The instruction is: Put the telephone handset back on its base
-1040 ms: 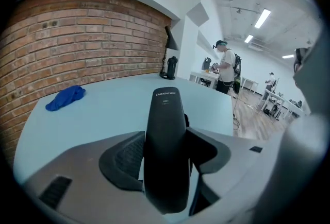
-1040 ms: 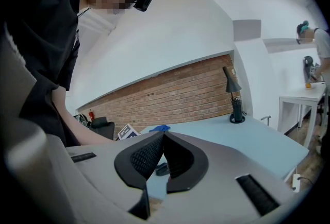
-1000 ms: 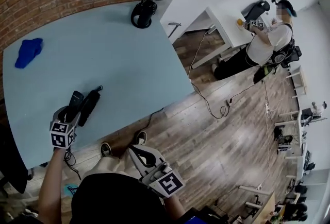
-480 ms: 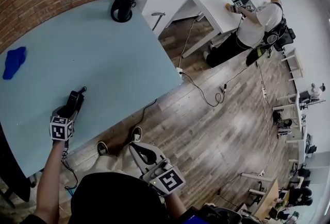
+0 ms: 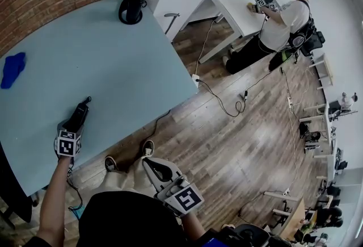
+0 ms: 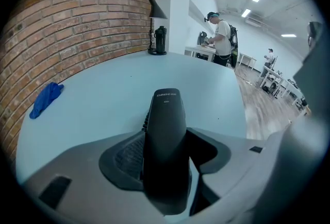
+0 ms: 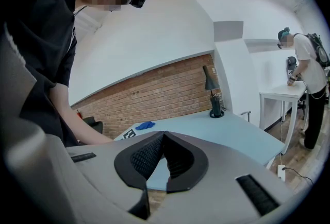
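Note:
A black telephone handset (image 6: 166, 140) stands lengthwise between the jaws of my left gripper (image 6: 165, 158), which is shut on it above the light blue table (image 6: 103, 99). A bit of coiled cord (image 6: 145, 121) shows at the handset's left side. In the head view the left gripper (image 5: 75, 122) is near the table's front edge, with the handset (image 5: 80, 112) pointing away from me. I cannot make out the base apart from the handset. My right gripper (image 5: 152, 166) hangs off the table over my lap, and its jaws (image 7: 163, 138) are shut on nothing.
A blue cloth (image 5: 12, 70) lies at the table's far left. A black desk lamp (image 5: 134, 1) stands at the far corner by the brick wall. A person (image 5: 281, 10) works at a white desk beyond, and a cable (image 5: 218, 101) trails over the wooden floor.
The head view has swung. Two black shapes lay side by side at the left gripper a second ago; now only one shows there. The right gripper has stayed put.

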`<state>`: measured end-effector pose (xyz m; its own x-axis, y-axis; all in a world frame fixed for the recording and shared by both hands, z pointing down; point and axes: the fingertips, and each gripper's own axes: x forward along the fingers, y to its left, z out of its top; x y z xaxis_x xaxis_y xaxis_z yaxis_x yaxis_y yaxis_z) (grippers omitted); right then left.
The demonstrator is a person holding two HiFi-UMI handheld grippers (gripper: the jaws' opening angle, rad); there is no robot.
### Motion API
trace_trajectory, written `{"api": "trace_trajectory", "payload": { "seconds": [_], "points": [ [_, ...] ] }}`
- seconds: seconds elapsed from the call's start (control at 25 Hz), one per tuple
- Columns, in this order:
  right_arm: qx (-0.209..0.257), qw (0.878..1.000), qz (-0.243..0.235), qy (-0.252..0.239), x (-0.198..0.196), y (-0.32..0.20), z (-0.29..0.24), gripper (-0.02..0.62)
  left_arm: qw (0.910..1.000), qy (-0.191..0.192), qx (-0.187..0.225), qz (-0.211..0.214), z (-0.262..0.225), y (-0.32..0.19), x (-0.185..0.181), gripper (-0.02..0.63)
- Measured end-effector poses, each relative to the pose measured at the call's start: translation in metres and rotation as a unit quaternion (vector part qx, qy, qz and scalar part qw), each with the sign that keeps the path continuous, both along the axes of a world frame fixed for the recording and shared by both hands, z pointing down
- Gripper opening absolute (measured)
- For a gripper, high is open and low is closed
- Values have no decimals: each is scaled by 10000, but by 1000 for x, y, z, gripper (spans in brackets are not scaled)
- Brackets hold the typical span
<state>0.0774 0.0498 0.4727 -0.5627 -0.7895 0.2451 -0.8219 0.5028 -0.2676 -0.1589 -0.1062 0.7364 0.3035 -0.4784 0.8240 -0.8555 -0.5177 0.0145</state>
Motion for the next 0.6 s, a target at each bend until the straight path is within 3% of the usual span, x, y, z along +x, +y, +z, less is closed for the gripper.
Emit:
{"api": "trace_trajectory", "payload": {
  "seconds": [0.16, 0.24, 0.44, 0.6],
  "points": [
    [-54, 9999, -138, -49, -5, -7, 8, 18, 9994, -146, 170, 263, 8, -2, 3, 288],
    [-96, 9993, -304, -194, -11, -11, 10, 18, 9986, -37, 380, 380, -4, 2, 3, 288],
    [-145, 9955, -924, -180, -34, -28, 19, 18, 9898, 687, 1160, 457, -65, 16, -5, 287],
    [219, 9901, -1378, -140, -67, -60, 6, 18, 9689, 1402, 2025, 264, -145, 31, -27, 204]
  ]
}}
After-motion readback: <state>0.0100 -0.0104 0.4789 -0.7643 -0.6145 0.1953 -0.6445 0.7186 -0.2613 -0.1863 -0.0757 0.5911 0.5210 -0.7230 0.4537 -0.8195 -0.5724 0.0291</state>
